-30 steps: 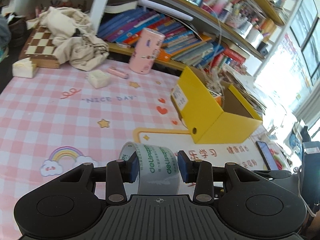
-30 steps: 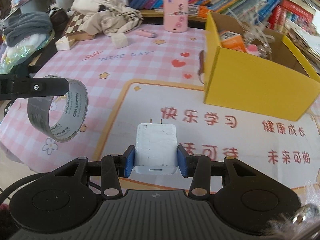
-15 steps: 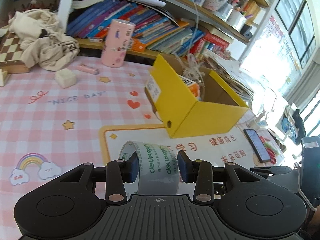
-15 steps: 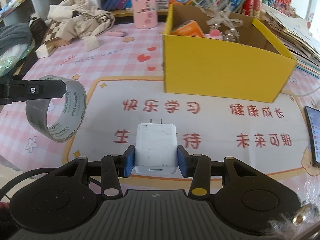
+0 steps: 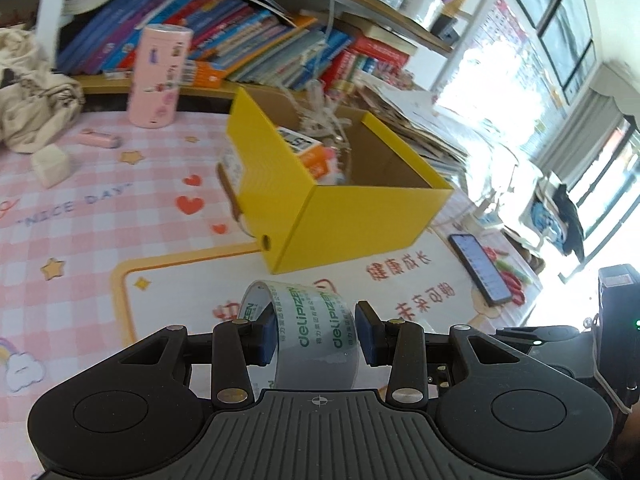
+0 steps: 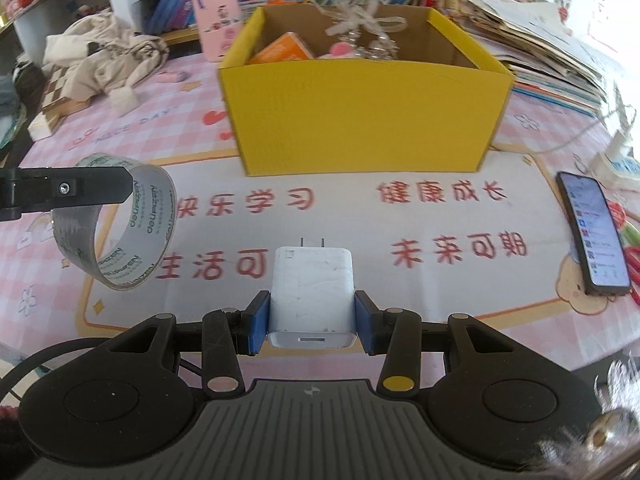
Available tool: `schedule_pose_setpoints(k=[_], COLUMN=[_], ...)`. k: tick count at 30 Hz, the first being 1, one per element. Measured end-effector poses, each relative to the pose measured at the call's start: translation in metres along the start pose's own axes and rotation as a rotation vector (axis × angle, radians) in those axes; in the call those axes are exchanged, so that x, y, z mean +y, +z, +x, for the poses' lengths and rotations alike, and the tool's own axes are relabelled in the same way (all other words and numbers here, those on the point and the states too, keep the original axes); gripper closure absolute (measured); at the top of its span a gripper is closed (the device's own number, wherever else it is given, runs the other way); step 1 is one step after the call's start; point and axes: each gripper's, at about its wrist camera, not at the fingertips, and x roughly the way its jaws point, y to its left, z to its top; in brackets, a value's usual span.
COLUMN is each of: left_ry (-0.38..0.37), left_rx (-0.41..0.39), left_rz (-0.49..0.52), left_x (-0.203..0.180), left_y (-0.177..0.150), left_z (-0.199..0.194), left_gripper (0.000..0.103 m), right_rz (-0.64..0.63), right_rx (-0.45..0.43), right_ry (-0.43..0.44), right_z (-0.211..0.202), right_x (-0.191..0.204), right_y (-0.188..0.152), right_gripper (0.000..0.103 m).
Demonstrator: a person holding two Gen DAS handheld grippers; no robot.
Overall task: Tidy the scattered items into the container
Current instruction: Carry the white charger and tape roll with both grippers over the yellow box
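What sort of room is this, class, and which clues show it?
Probably a child's study room at home: crowded bookshelves, a pink checked cartoon table mat, and stacked papers beside the yellow cardboard box.

The pink checked table (image 6: pixel 168 128) carries a yellow box (image 6: pixel 364 120), phone (image 6: pixel 600 236) and pink canister (image 5: pixel 158 76).

A pink checked table mat (image 5: pixel 92 236) covers the near surface. At the far side runs a bookshelf (image 5: pixel 256 44) crammed with leaning books — a second shelf (image 5: pixel 380 4) above holds jars and boxes. On the right, windows (image 5: pixel 568 20) with a pale curtain (image 5: pixel 588 128) let in glaring daylight.
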Motion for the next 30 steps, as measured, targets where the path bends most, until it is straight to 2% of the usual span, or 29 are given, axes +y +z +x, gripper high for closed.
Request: schedule_pose_setpoints(k=[10,18,25,30], left_ry=[-0.054,-0.118,-0.186,-0.238], left_rx=[0.049,0.074,0.034,-0.073], left_rz=[0.031,0.105,0.133,0.123], left_x=[-0.023,-0.056,-0.088,-0.11], left_y=[0.009,0.022,0.052,0.086], left_z=[0.032,0.058,0.076,0.073], left_gripper=[0.065,0.065,0.065,0.065], right_rz=[0.03,0.002,-0.011,-0.01], right_rx=[0.019,0.034,-0.024,-0.117], right_ry=[-0.013,-0.007,0.024,0.058], right_z=[0.002,0.002,-0.017,-0.038], right_x=[-0.033,-0.061,-0.094,-0.119], right_y=[0.001,0.01,0.034,0.062], right_gripper=[0.062,0.062,0.062,0.062])
